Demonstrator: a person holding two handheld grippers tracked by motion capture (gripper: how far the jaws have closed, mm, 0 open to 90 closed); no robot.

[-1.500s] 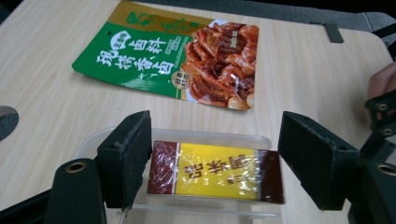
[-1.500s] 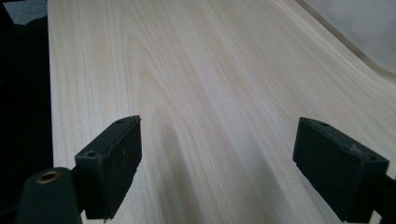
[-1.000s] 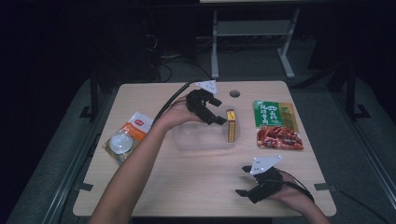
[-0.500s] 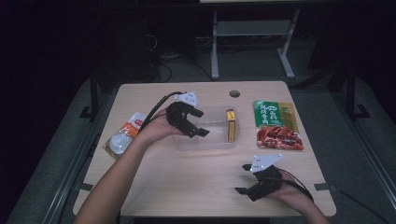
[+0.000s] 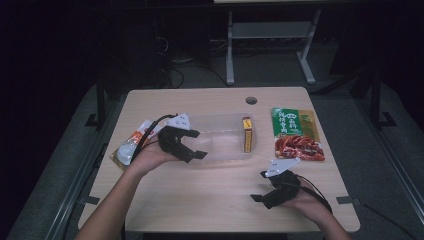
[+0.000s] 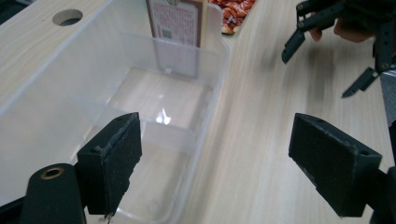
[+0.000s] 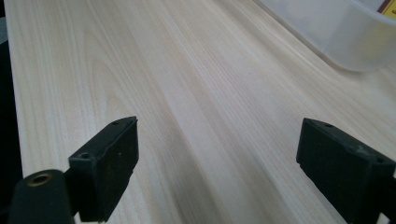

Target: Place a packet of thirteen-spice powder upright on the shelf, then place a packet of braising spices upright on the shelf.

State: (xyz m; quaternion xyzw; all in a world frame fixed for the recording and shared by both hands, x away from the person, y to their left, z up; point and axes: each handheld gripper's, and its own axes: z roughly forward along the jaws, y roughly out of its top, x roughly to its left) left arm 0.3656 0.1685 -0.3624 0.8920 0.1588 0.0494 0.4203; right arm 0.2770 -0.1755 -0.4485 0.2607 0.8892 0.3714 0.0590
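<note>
I see both tongs spread apart over the pale wood table: left tongs straddle the clear tub's near wall, right tongs empty; the room beyond is dark

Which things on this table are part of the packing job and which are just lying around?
In the job:
clear plastic bin
yellow box standing inside it
left gripper, open at the bin's end

Lying about:
green and red food packet
white and orange packet
right gripper, open, resting over bare table
</note>
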